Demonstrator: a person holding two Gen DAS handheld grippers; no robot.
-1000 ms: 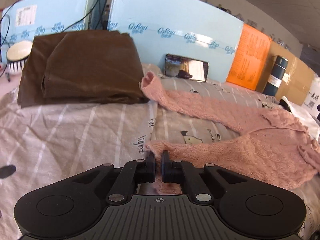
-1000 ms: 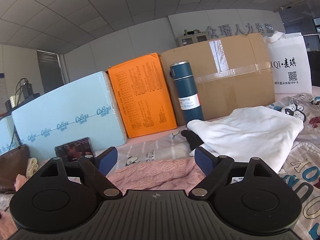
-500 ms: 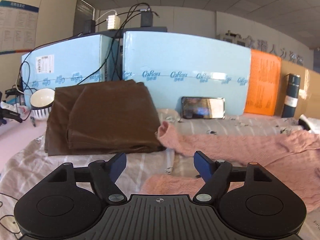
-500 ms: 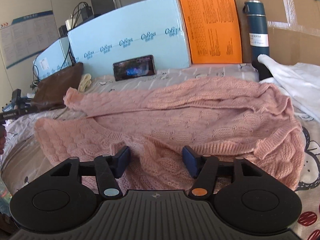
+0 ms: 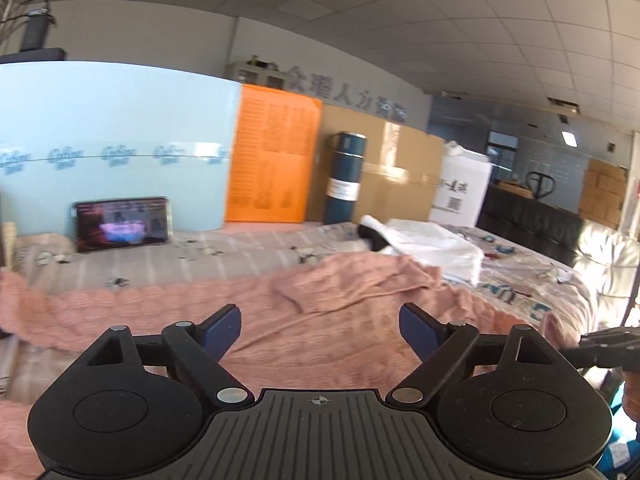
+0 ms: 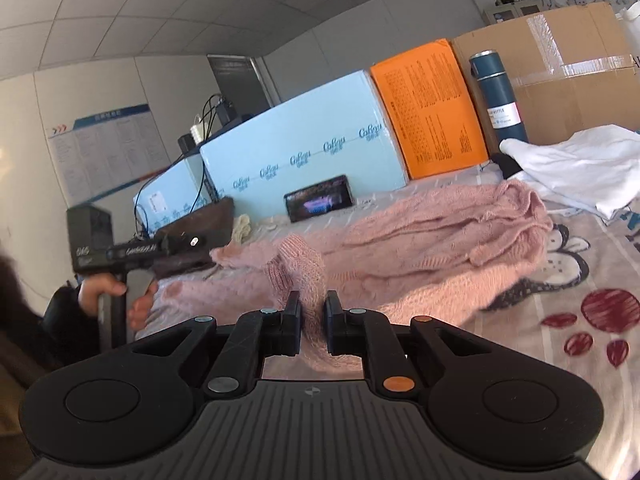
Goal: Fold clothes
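Right gripper: jaws have just been closing and now pinch a raised fold of the pink knit sweater, a sleeve end standing up between the pads. Left gripper: jaws have just been opening, now spread wide above the sweater, nothing between them. Sweater lies spread across the middle of the bed, over the patterned sheet. Folded white garment near the bed's far right corner, beside a dark blue flask. Phone propped against the light blue foam board along the far edge. Brown folded cloth at far left. A hand grips the left tool's handle.
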